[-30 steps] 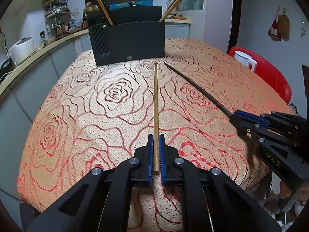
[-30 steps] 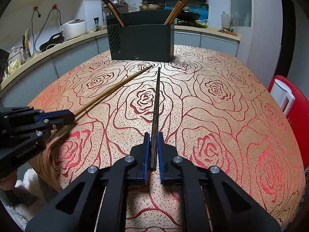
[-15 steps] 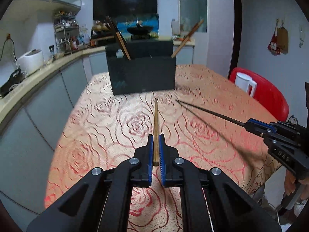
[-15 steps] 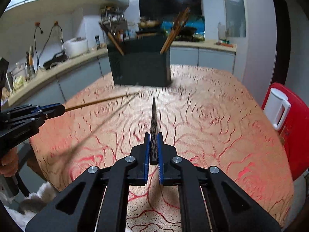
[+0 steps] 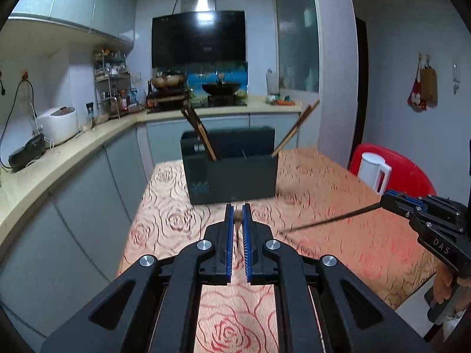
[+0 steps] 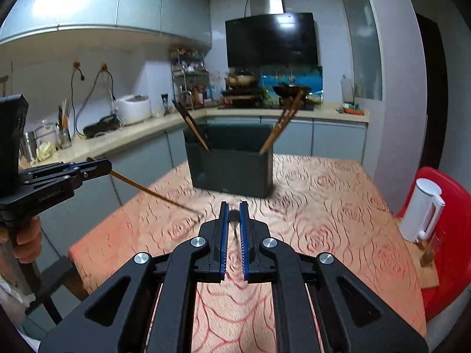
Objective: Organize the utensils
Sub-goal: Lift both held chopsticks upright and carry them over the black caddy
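Observation:
My left gripper is shut on a light wooden chopstick, seen end-on; in the right wrist view the chopstick slants down toward the table. My right gripper is shut on a dark chopstick, seen end-on; in the left wrist view it points left and down. Both grippers are raised above the rose-patterned table. A black utensil holder stands at the table's far end with chopsticks leaning in its left and right ends.
A red chair with a white jug on it stands right of the table. A kitchen counter with a rice cooker runs along the left. The stove and range hood are behind the holder.
Both grippers have lifted their chopsticks off the table and tilted upward, so the view rose from the tablecloth to the holder and kitchen. Both stayed shut.

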The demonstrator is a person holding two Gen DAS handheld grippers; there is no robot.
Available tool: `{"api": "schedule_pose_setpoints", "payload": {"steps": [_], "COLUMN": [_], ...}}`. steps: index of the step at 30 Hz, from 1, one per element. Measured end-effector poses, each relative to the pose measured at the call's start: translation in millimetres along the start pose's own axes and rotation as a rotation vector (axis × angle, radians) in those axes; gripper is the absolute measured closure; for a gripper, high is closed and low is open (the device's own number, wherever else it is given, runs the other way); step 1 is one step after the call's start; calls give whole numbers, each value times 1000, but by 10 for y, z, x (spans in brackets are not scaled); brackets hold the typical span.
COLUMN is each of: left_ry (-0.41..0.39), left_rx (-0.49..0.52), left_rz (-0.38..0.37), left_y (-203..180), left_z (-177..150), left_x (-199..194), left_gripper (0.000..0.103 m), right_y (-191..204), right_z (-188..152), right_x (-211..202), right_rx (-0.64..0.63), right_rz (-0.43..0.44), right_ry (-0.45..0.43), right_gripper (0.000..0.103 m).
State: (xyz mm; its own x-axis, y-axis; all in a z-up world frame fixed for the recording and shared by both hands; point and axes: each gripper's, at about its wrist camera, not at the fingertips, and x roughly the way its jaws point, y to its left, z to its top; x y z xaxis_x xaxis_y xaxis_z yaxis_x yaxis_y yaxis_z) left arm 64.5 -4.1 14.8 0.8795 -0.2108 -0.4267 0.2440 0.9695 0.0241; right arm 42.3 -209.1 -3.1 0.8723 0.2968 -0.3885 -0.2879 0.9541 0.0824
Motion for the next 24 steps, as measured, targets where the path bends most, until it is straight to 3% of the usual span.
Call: {"api": "schedule_pose_setpoints", "payload": {"steps": [8,24], "left_ry": [-33,-21], "left_rx": [-3,20], "left_rz": [-15,10], "left_y": [84,21], "left_z": [285,636], "left_x": [20,283], "left_gripper": [97,97], "right_y": [-85,-135], "right_z": [326,746], "right_x": [22,319], "right_rx": [43,62], "right_rz": [33,57], "right_ry": [-30,10], "right_gripper": [95,95]}}
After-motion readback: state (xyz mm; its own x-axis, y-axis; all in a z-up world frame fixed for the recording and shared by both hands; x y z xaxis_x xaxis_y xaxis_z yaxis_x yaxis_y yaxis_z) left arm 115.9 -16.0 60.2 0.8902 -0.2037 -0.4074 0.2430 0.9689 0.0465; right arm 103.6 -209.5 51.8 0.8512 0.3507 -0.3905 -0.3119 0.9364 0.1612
